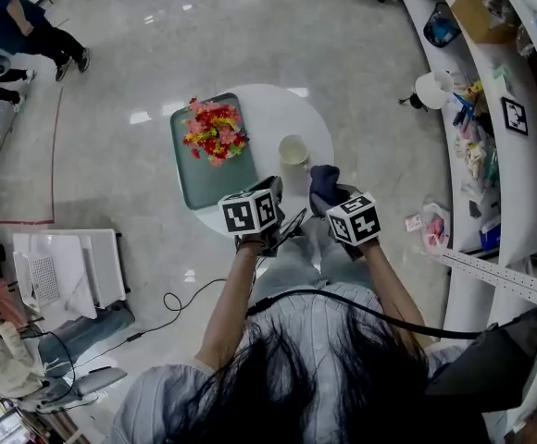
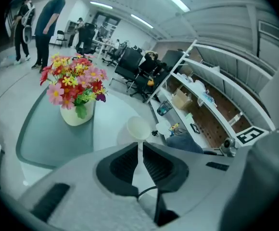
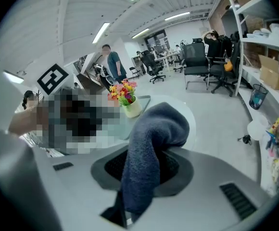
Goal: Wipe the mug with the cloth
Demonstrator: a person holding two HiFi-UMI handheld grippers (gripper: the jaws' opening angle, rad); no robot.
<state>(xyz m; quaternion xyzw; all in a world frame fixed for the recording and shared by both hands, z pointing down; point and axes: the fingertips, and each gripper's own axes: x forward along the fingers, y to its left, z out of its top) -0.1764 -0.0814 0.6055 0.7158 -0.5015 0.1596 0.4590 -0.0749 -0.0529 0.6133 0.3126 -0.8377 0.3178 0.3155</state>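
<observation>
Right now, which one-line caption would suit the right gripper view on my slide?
The right tool clamps a dark blue cloth; a pot of flowers stands beyond.

The tray (image 1: 204,181) lies on the left part of the table (image 1: 311,121), and the flower pot (image 1: 215,133) stands on its far half. The mug (image 1: 293,150) stands on the table just right of the tray, apart from it. You hold both grippers side by side over the table's near edge. The left gripper (image 2: 140,146) is near the tray's near right corner, with the mug ahead of it. The right gripper (image 3: 149,153) is just on your side of the mug, with the cloth (image 3: 155,129) between its jaws. The shelves (image 1: 505,109) run along your right.
</observation>
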